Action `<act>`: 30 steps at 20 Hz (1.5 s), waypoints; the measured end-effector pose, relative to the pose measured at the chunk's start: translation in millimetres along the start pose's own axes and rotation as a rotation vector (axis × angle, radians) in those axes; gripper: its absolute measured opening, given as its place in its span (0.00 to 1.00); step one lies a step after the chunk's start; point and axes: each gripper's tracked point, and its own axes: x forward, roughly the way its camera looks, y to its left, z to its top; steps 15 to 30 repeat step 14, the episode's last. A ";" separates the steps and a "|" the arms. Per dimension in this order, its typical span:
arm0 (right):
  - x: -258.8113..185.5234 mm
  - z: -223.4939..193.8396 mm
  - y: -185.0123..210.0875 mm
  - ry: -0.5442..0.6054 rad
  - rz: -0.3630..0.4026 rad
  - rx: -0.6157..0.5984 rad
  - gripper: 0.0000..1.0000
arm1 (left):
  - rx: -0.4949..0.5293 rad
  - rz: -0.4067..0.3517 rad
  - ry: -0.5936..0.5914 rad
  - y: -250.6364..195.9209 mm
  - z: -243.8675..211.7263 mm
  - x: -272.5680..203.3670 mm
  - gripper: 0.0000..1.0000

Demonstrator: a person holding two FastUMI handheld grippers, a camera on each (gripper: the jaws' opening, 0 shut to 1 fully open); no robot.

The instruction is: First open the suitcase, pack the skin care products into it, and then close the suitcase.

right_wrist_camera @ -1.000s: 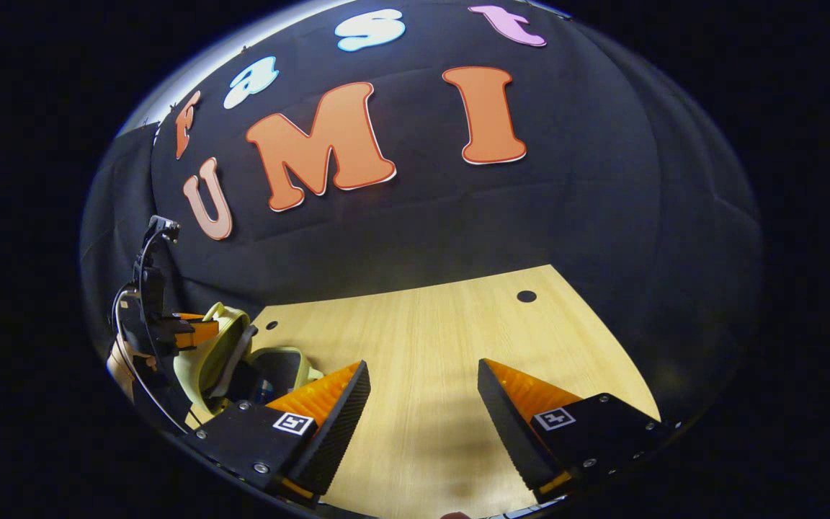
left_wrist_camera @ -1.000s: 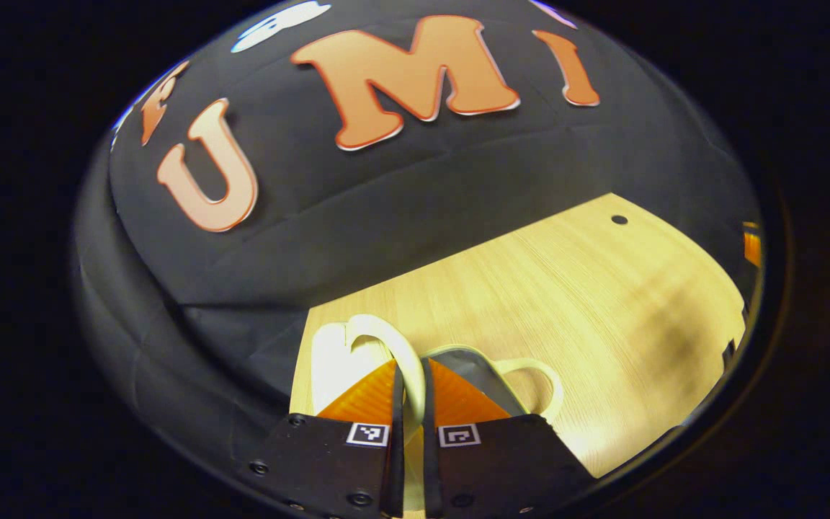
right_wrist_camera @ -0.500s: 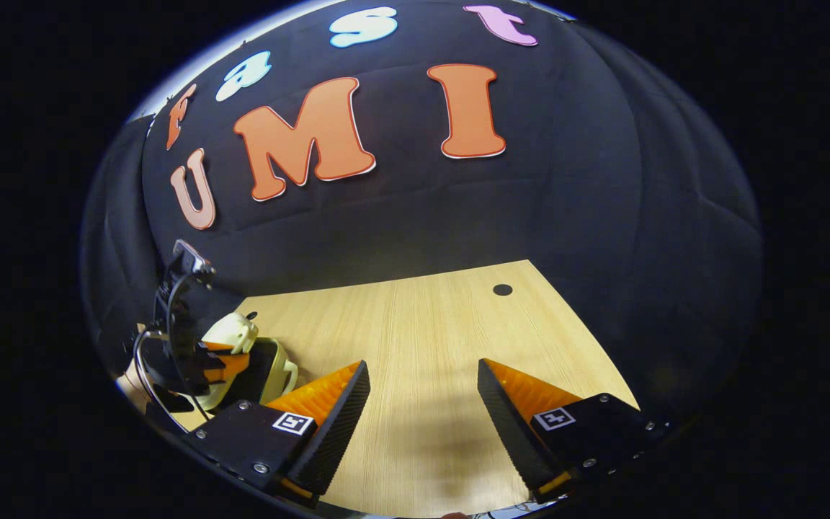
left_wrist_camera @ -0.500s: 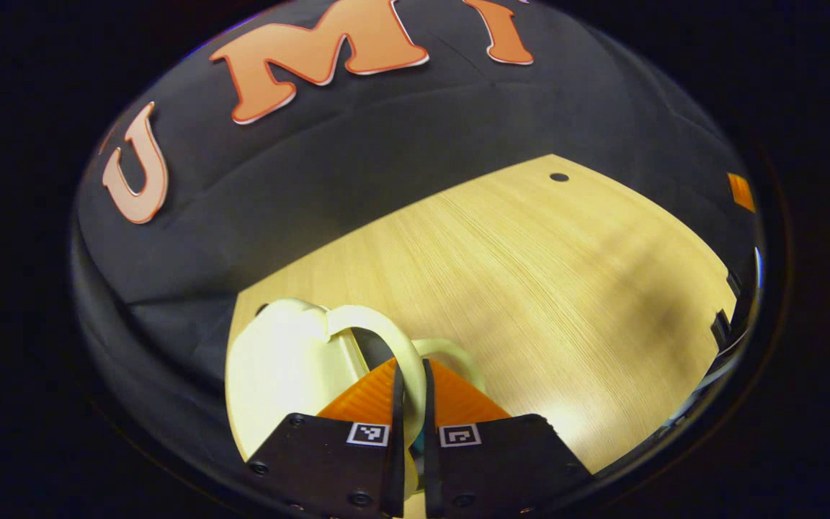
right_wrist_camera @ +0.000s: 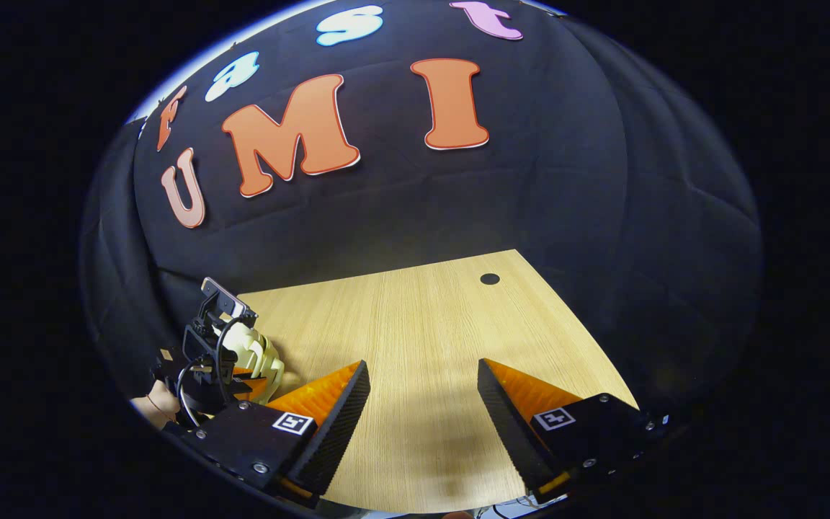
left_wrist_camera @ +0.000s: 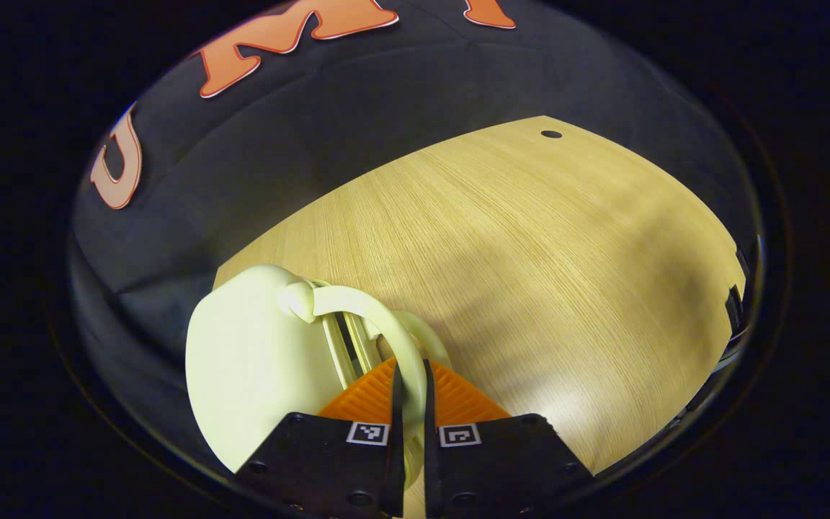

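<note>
1. The suitcase (left_wrist_camera: 256,367) – small, pale cream, hard-shelled – stands at the near left of the wooden table (left_wrist_camera: 530,245) in the left gripper view, its two halves brought close with only narrow dark seams between them.
2. Whether it is fully shut cannot be told; its lower part is cut off behind the gripper body, and nothing of its inside shows.
3. A curved handle (left_wrist_camera: 364,317) arches from the top of the case toward the camera, and the left gripper (left_wrist_camera: 409,378) has its two fingers pressed together on the lower end of that handle.
4. In the right gripper view the suitcase (right_wrist_camera: 256,353) is a small pale shape at the far left, mostly hidden by the left gripper (right_wrist_camera: 217,353) and its cables; a hand (right_wrist_camera: 152,405) holding that gripper peeks out at the edge.
5. The right gripper (right_wrist_camera: 422,382) hovers over bare table (right_wrist_camera: 422,324) well apart from the case, fingers spread wide and holding nothing.
</note>
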 end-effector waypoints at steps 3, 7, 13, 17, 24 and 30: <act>-1.4 -0.5 3.3 -0.009 -0.007 -0.004 0.95 | -0.042 -0.025 0.003 -2.5 0.3 0.5 0.21; 0.8 8.2 11.6 -0.034 -0.008 -0.014 0.95 | -0.127 -0.054 -0.075 10.2 17.2 -24.7 0.47; 10.4 34.8 29.7 -0.092 0.032 -0.028 0.95 | -0.328 -0.043 -0.431 42.3 122.9 -104.4 0.95; 11.2 40.7 32.5 -0.105 0.041 -0.035 0.95 | -0.349 -0.019 -0.517 50.7 143.8 -122.2 0.95; 11.2 40.7 32.5 -0.105 0.041 -0.035 0.95 | -0.349 -0.019 -0.517 50.7 143.8 -122.2 0.95; 11.2 40.7 32.5 -0.105 0.041 -0.035 0.95 | -0.349 -0.019 -0.517 50.7 143.8 -122.2 0.95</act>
